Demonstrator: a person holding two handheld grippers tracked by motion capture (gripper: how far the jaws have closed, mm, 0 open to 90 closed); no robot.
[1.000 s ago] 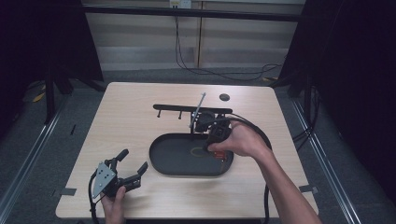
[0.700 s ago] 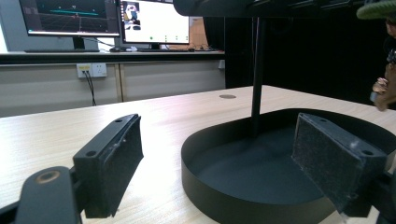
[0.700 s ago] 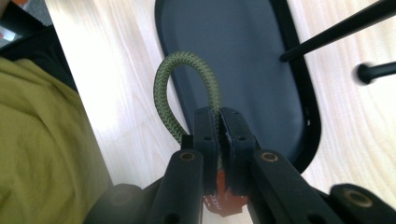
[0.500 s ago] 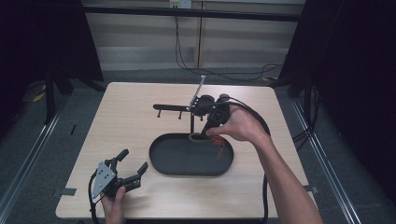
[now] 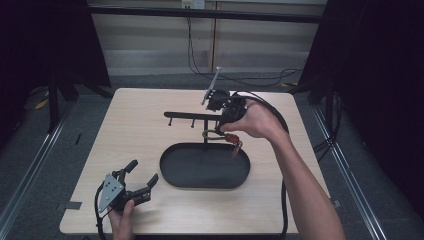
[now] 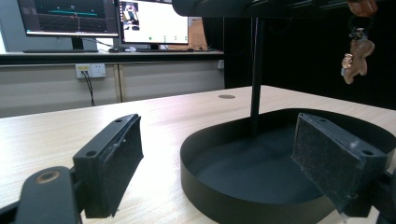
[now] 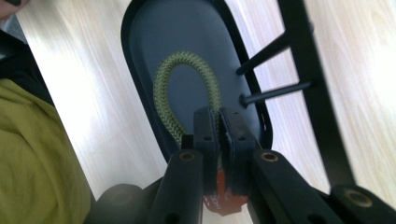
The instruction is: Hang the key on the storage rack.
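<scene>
- Left hand-held gripper (image 5: 141,185): black body, grey three-cornered plate on top, flat black pads (image 6: 337,160).
- Right hand-held gripper (image 7: 219,135): black, round screws, trailing black cable (image 5: 284,200).
- Forearms bare.

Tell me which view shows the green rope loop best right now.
The right gripper view: the rope loop arcs up close above the tray, pinched in the shut right gripper. The high view shows it small beside the hand. The left gripper view catches the dangling charm, not the loop itself.
</scene>
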